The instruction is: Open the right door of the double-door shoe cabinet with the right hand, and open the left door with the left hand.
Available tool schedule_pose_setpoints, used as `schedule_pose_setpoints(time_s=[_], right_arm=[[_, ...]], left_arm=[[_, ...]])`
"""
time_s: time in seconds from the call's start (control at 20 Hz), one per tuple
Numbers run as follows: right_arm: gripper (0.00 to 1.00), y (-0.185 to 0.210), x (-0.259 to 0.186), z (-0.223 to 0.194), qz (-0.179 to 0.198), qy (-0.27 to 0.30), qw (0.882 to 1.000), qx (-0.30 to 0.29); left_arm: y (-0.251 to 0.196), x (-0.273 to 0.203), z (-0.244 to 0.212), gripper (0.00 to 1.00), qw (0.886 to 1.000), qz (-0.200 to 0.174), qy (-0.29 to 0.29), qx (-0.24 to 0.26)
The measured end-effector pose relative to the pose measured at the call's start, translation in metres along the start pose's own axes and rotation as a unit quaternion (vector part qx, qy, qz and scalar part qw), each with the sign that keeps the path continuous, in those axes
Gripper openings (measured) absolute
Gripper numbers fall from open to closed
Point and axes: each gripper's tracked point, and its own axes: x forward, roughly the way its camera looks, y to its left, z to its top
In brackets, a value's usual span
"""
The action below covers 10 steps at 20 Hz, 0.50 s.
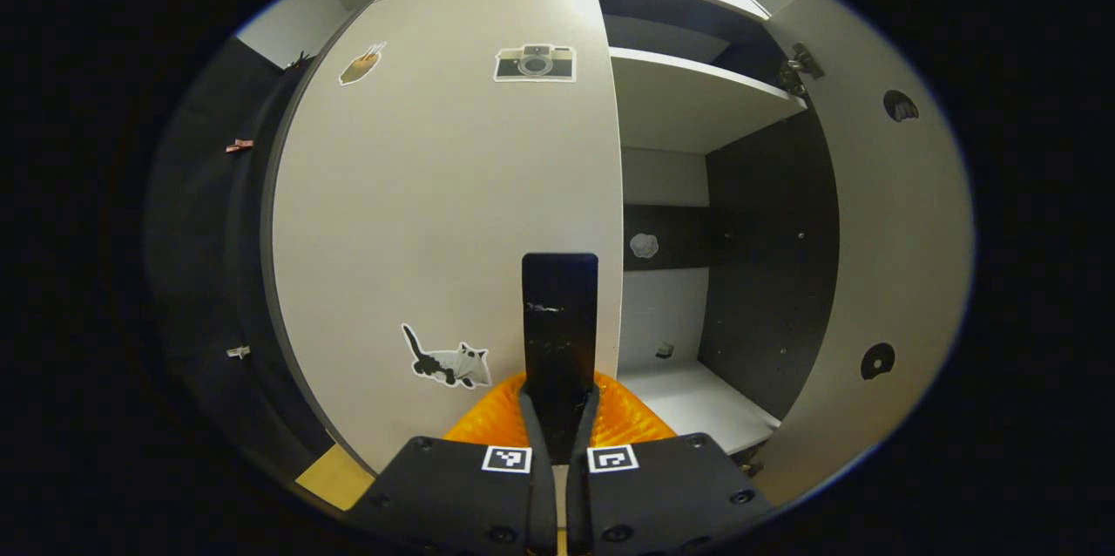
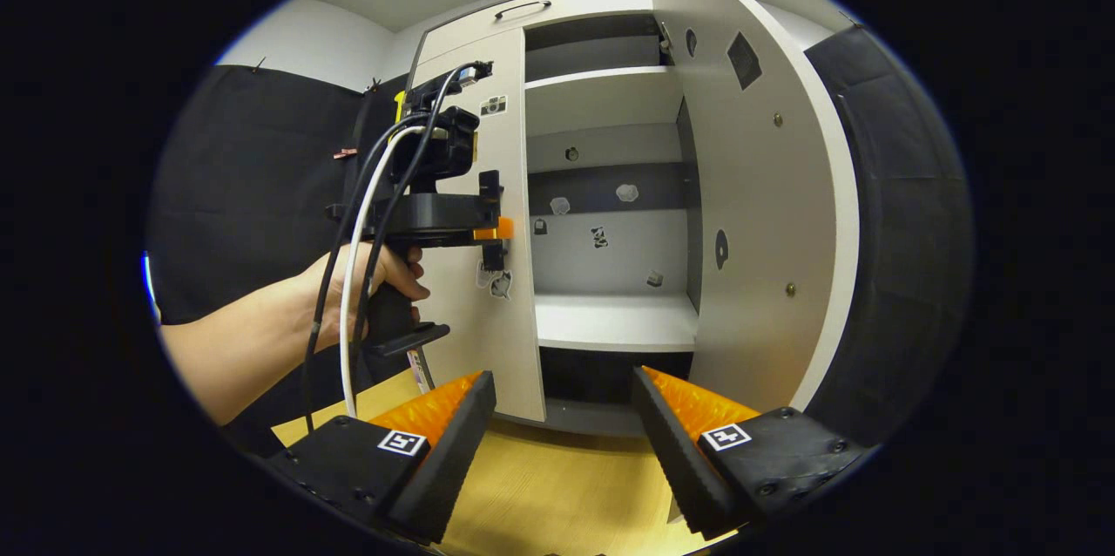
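The shoe cabinet is stood on a yellow wood floor. White shelves are seen inside it.

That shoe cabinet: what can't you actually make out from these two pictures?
- Left gripper view: the left door's handle hides the left gripper's fingertips.
- Right gripper view: the left gripper and hand cover part of that door.
- Both views: small stickers inside the cabinet are too tiny to identify.

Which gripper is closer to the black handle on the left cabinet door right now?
Left. The left gripper is right at the left door, its fingers closed on the black handle. The right gripper hangs open, back from the cabinet, low before the opened right door.
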Motion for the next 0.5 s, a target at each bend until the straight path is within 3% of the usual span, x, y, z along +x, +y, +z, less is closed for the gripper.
schedule_pose_setpoints(time_s=[0.25,0.5], right_arm=[[0.99,-0.004,-0.002,0.003,-0.009,-0.001,1.000,0.000],[0.99,-0.002,-0.006,0.006,-0.031,-0.006,1.000,0.005]], left_arm=[[0.002,-0.010,-0.001,0.09,1.000,-0.004,0.006,-0.008],[0.010,-0.049,-0.003,0.09,0.999,-0.035,0.009,-0.007]])
